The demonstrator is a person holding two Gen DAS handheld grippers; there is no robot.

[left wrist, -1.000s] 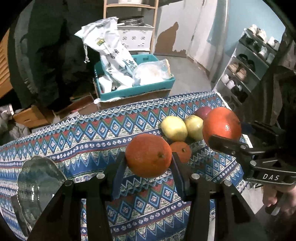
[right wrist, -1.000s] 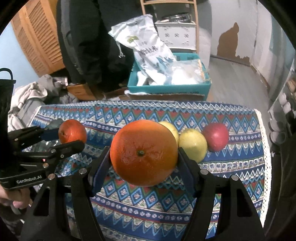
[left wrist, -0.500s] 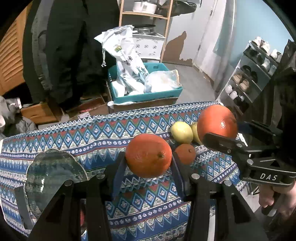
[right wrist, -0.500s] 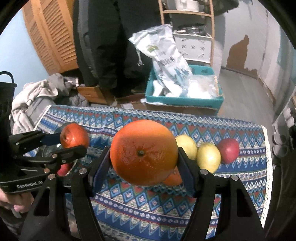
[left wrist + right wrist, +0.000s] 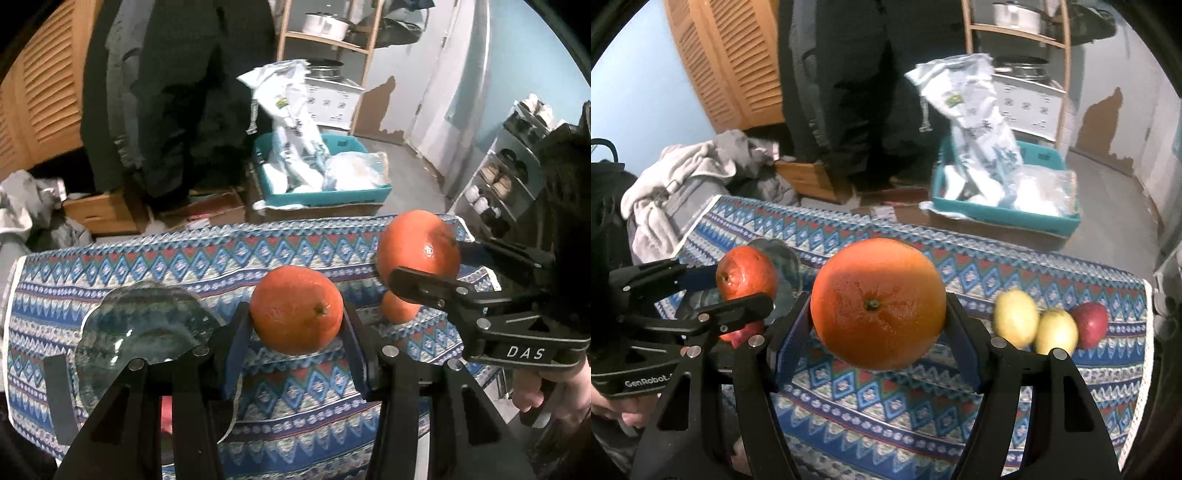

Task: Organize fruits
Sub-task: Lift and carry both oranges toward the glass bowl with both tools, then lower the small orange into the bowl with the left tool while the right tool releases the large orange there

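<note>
My left gripper (image 5: 295, 321) is shut on a medium orange (image 5: 295, 314), held above the patterned tablecloth (image 5: 207, 254). Just left of it stands a clear glass bowl (image 5: 144, 328) with something red showing low behind its rim. My right gripper (image 5: 877, 310) is shut on a large orange (image 5: 877, 304); in the left wrist view that large orange (image 5: 419, 245) hangs at the right, above a small orange (image 5: 397, 308) lying on the cloth. Two lemons (image 5: 1015, 317) and a red apple (image 5: 1089, 325) lie in a row at the table's right end.
Beyond the table's far edge a teal crate (image 5: 325, 192) holds plastic bags, and a person in dark clothes (image 5: 177, 92) stands there. A shoe rack (image 5: 509, 173) lines the right wall. A heap of clothes (image 5: 683, 177) lies off the table's left end.
Both grippers have carried their oranges leftward along the table. The glass bowl has come nearer to the left gripper, and the lemons have dropped out of the left wrist view.
</note>
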